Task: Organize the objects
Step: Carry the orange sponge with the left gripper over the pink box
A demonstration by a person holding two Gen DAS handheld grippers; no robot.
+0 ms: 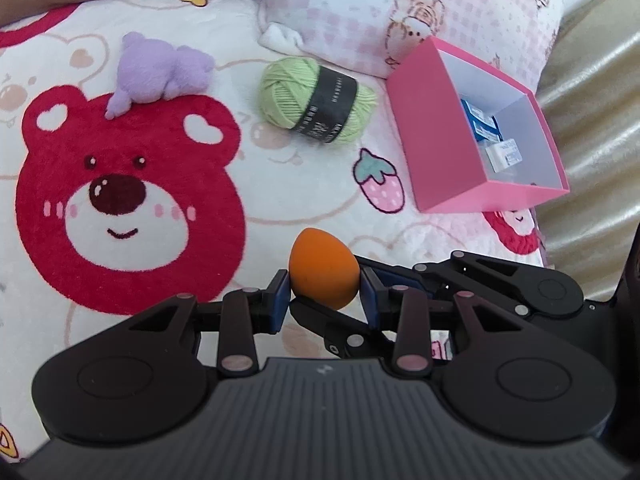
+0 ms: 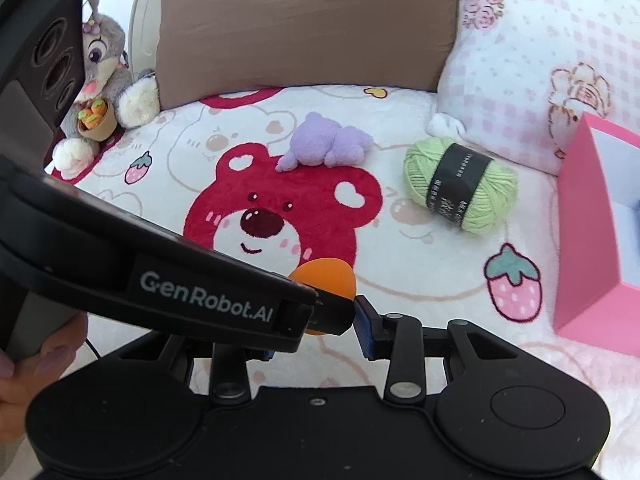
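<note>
An orange egg-shaped sponge (image 1: 323, 270) sits between the blue pads of my left gripper (image 1: 325, 294), which is shut on it. My right gripper (image 2: 320, 328) reaches in from the right and crosses under the sponge (image 2: 326, 276); its right pad (image 2: 366, 326) stands beside the sponge, its left pad is hidden behind the left gripper's body (image 2: 160, 276). A green yarn ball (image 1: 316, 100) and a purple plush (image 1: 158, 72) lie on the bear blanket. A pink box (image 1: 478, 128) holds small blue and white packets.
A pink checked pillow (image 1: 400, 8) lies behind the yarn and box. A brown cushion (image 2: 304, 28) and a grey rabbit plush (image 2: 104, 80) stand at the bed's head. A beige cover (image 1: 592, 128) lies right of the box.
</note>
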